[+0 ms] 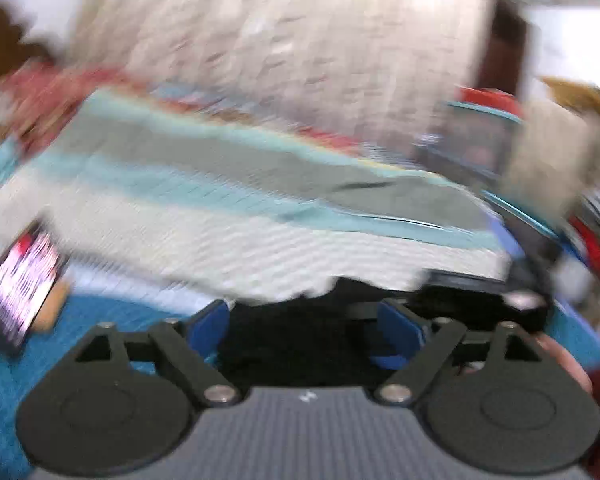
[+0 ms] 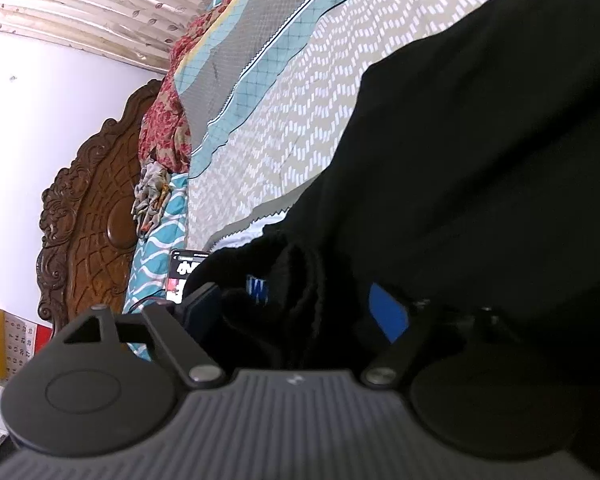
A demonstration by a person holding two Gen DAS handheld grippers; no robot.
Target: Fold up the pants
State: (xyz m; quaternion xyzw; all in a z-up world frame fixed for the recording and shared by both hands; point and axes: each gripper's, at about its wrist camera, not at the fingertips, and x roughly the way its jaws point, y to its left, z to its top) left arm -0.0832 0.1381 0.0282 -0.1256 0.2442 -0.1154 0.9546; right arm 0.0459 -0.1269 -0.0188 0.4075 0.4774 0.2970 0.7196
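Note:
The black pants [image 2: 480, 160] lie on a patterned bedspread [image 2: 292, 128] and fill the right half of the right wrist view. A bunched part with a blue-and-white label [image 2: 257, 289] sits between the blue pads of my right gripper [image 2: 296, 312], whose jaws stand wide apart and do not press on it. The left wrist view is blurred. There my left gripper [image 1: 304, 330] is also open, with the dark pants fabric [image 1: 360, 292] lying between and ahead of its pads.
A lit phone [image 2: 184, 276] lies on the teal blanket [image 2: 156, 248] close to the pants, and shows at the left edge as the phone [image 1: 20, 292]. A carved wooden headboard [image 2: 88, 220] and red floral cloth [image 2: 164, 128] stand beyond. A hand [image 1: 560, 360] is at lower right.

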